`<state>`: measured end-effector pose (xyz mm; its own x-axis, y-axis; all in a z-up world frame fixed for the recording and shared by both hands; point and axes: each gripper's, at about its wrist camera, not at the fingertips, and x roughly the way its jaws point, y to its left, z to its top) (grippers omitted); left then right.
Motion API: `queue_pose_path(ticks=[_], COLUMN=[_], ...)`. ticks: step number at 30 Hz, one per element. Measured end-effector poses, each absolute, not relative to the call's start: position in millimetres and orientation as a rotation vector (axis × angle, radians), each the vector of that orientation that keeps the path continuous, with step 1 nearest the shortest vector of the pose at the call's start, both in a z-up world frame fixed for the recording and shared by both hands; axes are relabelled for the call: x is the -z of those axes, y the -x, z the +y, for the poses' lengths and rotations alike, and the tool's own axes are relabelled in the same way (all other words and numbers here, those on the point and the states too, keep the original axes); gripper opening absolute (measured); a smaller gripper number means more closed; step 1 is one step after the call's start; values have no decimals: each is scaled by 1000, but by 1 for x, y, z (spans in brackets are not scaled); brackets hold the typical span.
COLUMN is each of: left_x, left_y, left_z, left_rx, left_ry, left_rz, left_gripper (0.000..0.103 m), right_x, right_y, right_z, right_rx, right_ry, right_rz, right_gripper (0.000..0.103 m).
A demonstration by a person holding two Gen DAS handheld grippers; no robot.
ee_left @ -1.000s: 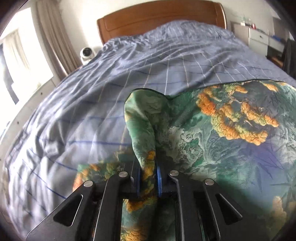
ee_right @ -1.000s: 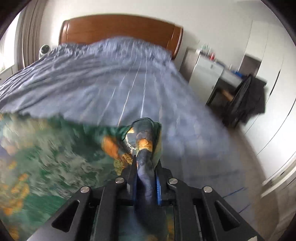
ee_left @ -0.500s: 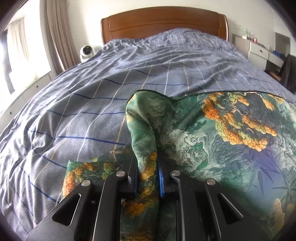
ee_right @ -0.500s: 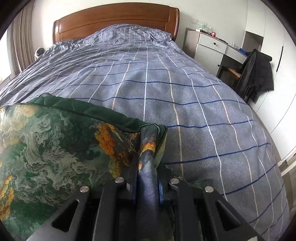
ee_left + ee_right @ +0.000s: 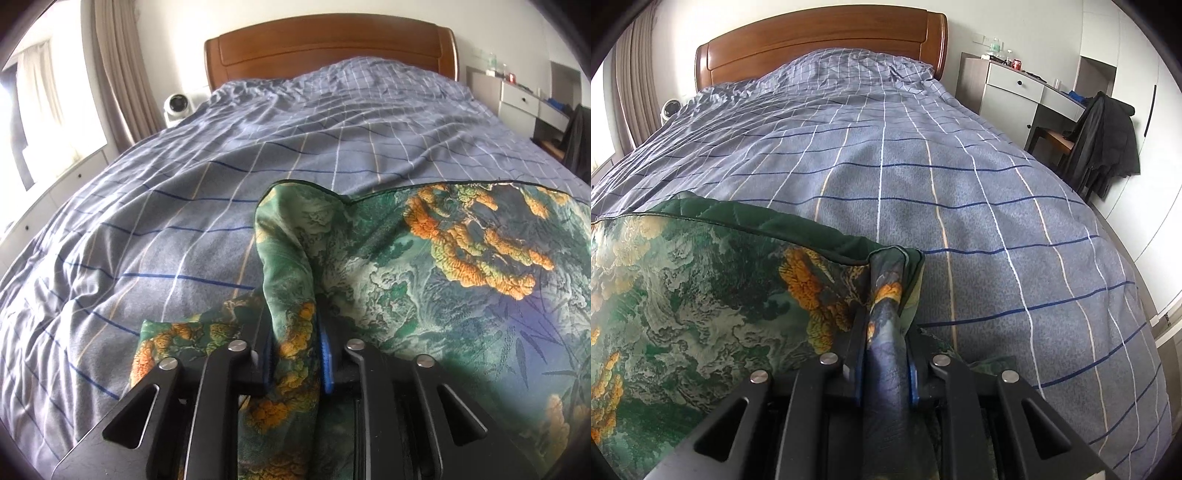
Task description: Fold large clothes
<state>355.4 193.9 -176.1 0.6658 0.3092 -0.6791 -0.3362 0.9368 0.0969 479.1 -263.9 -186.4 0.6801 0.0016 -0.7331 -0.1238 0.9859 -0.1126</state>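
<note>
Across the bed, a blue checked duvet (image 5: 923, 177) spreads up to the wooden headboard (image 5: 328, 48), and on its near end lies the green garment with orange print (image 5: 443, 266), folded over itself. At each near corner a bunched fold stands between a gripper's jaws: the left gripper (image 5: 295, 354) has just been opening, its pads loosening around the fabric, while the right gripper (image 5: 884, 354), also easing apart, presses its fold.

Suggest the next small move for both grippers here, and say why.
Probably finish opening and draw back. The green printed garment already lies doubled on the checked bedspread, its top edge laid across. The left gripper and right gripper have just been opening, each with a bunched corner between its jaws.
</note>
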Motion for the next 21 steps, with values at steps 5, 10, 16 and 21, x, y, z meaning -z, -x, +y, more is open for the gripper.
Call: queue_pose_path(ticks=[5, 10, 16, 21], left_x=[164, 137, 116, 116], left_y=[-351, -322, -263, -226], left_z=[209, 225, 209, 180], left_rx=[-409, -369, -317, -247], left_ry=[81, 152, 87, 49], left_rz=[801, 795, 781, 813], left_gripper=[67, 87, 93, 95], right_x=[174, 128, 76, 75], right_y=[-482, -460, -396, -327], right_z=[-272, -292, -286, -260], right_rx=[-77, -50, -146, -352], right_ry=[127, 92, 152, 184], right_rz=[850, 777, 670, 669], right_gripper=[26, 63, 63, 67])
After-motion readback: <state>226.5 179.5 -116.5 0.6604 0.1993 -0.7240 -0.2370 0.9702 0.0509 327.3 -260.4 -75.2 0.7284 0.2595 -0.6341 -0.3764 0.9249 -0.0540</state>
